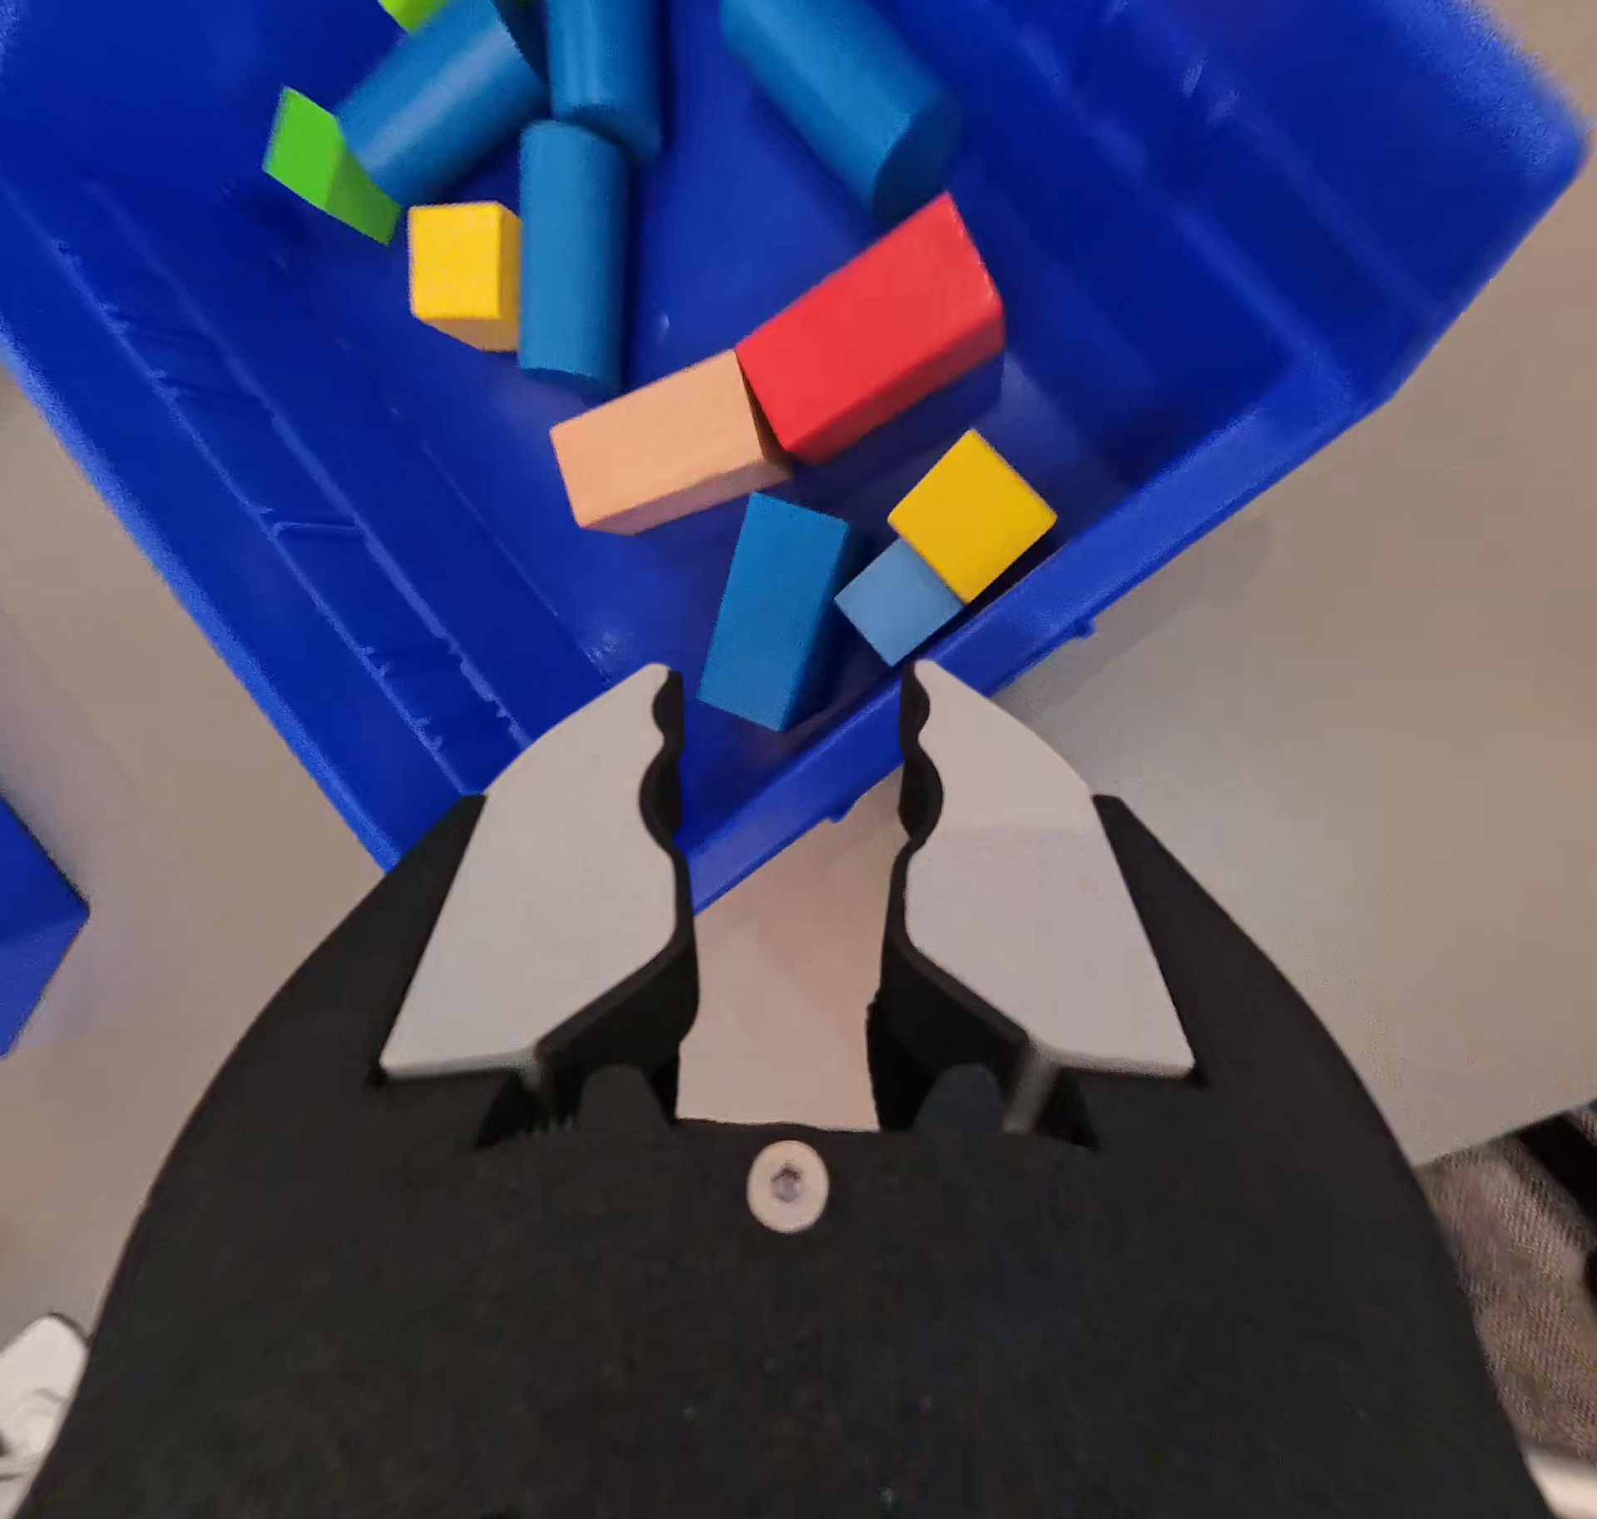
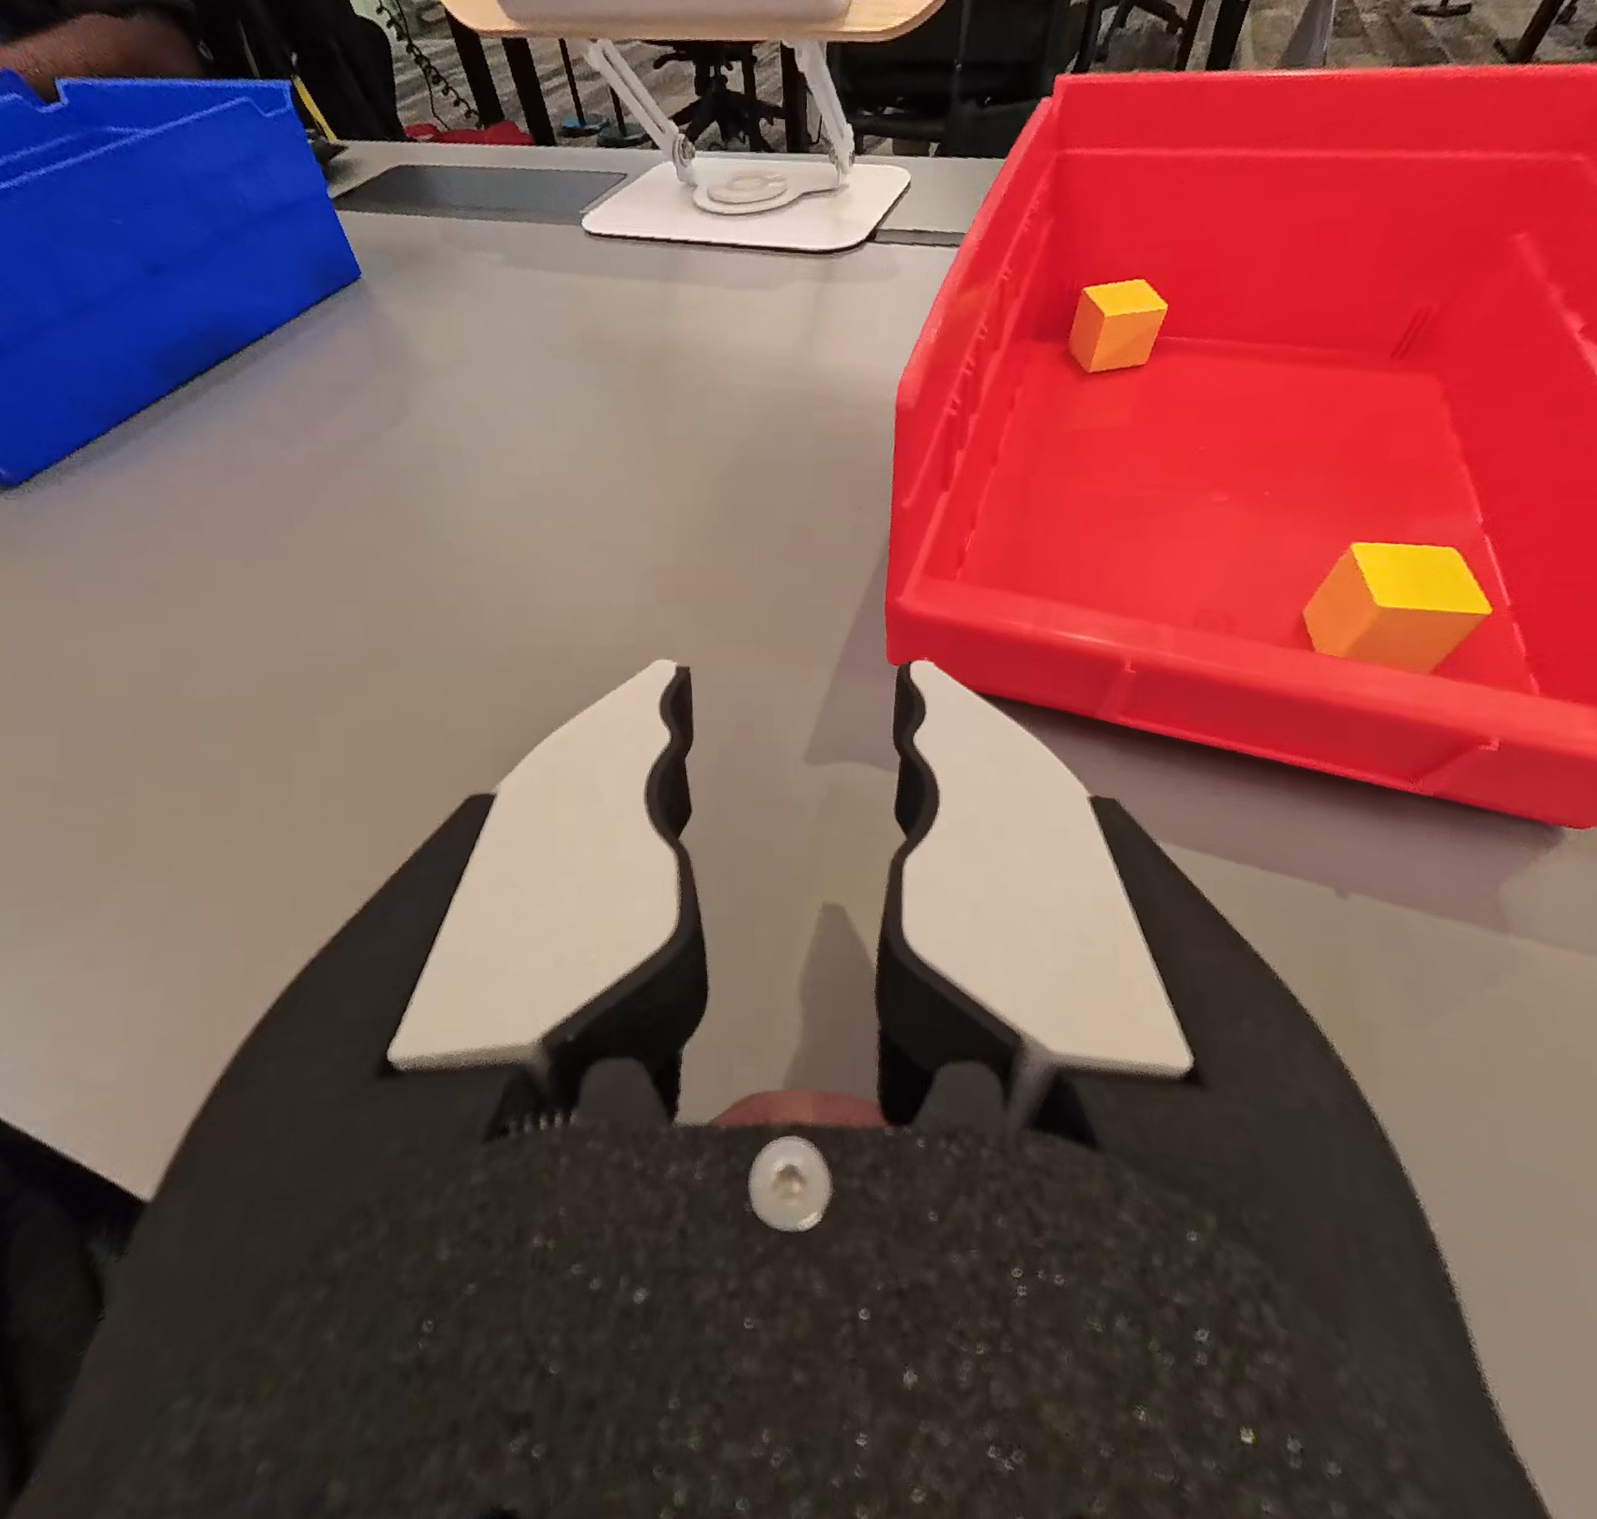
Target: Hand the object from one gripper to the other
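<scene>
Two yellow cubes [image 2: 1397,605] sit in a glossy red plastic bin [image 2: 1210,717].

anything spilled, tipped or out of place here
Nothing stands out. The blocks lie loosely jumbled inside the blue bin, none outside it. Two yellow cubes sit in the red bin, which stands upright on the table. Both the left gripper and right gripper are open and empty.

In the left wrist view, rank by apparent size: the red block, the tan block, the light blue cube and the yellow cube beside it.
1. Red block, largest.
2. Tan block, slightly smaller.
3. Yellow cube.
4. Light blue cube, partly hidden behind the bin edge, so its rank below the yellow one is unsure.
</scene>
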The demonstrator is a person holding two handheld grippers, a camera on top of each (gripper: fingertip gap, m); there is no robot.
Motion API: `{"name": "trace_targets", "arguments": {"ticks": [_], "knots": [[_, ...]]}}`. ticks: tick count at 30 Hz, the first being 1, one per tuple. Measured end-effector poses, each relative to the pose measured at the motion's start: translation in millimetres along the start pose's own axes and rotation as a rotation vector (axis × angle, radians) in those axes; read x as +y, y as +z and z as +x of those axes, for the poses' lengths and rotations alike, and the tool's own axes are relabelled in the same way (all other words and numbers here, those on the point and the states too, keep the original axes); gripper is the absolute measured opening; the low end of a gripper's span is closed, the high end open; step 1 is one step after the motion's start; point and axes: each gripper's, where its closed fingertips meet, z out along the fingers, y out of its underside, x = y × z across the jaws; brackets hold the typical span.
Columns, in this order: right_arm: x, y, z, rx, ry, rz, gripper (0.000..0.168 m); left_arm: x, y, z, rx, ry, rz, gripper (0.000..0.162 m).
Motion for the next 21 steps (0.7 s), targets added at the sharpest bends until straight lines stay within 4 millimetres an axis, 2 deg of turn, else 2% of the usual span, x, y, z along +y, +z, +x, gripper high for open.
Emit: {"name": "trace_targets", "arguments": {"ticks": [2,3,8,13,17,21], "knots": [[1.6,1.6,-0.5,-0.001,-0.004,-0.006,0.045,6.7,8.7,-1.4,0.053,0.046,-0.067,0.047],[2.5,2.4,-0.7,-0.003,0.000,-0.009,0.045,6.6,10.8,-3.7,0.068,0.063,-0.083,0.043],[7.8,6.6,-1.6,-0.020,0.034,-0.027,0.044,-0.3,19.6,-16.5,0.116,0.126,-0.137,0.045],[9.7,9.0,0.3,-0.012,0.033,-0.039,0.044,9.5,33.3,-11.3,0.193,0.201,-0.240,0.047],[12.5,10.4,1.9,-0.013,0.044,-0.048,0.044,18.0,46.2,-13.7,0.186,0.230,-0.306,0.041],[14.0,11.5,2.2,-0.020,0.056,-0.057,0.044,14.3,55.3,-13.5,0.200,0.245,-0.323,0.032]]}}
